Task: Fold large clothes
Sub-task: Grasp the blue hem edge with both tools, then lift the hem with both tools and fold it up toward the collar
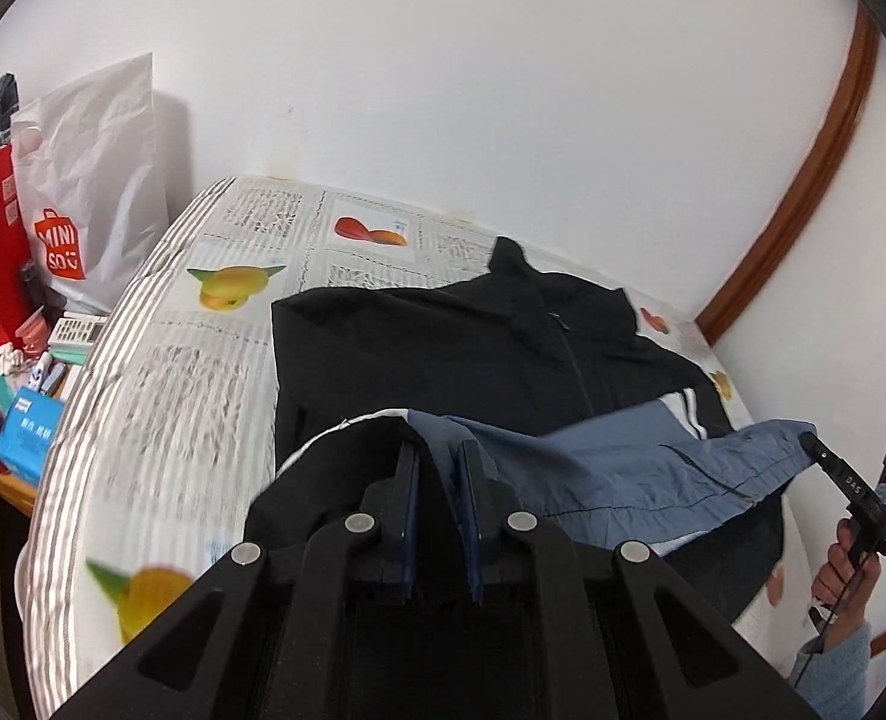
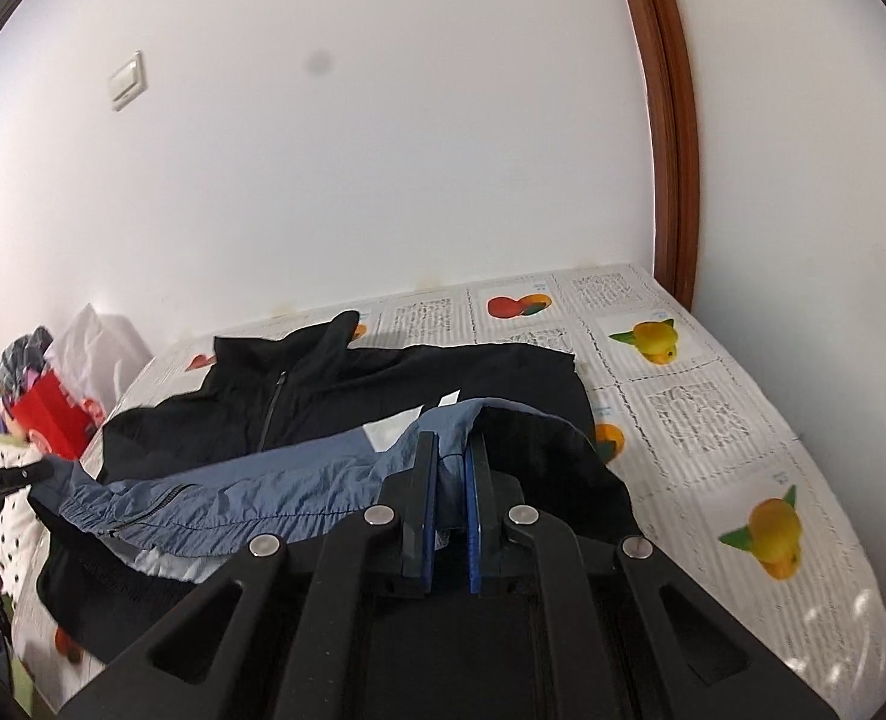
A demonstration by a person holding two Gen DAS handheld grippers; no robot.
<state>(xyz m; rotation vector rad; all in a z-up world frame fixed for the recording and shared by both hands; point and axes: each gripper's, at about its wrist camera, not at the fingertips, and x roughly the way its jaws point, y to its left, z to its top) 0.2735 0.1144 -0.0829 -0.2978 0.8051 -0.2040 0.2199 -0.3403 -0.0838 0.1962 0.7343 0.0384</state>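
Jacket (image 1: pixel 443 348): black and blue, on the bed (image 1: pixel 203 360), blue hem raised off it.
Left gripper (image 1: pixel 441 456): clamped on one end of the hem.
Right gripper (image 2: pixel 451 450): clamped on the other end.

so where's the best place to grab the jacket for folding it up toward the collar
By the blue hem, one corner per gripper, coming from the near bed edge. That hem is the loose straight edge opposite the collar. The left gripper and right gripper are shut on it there, holding the jacket taut between them.
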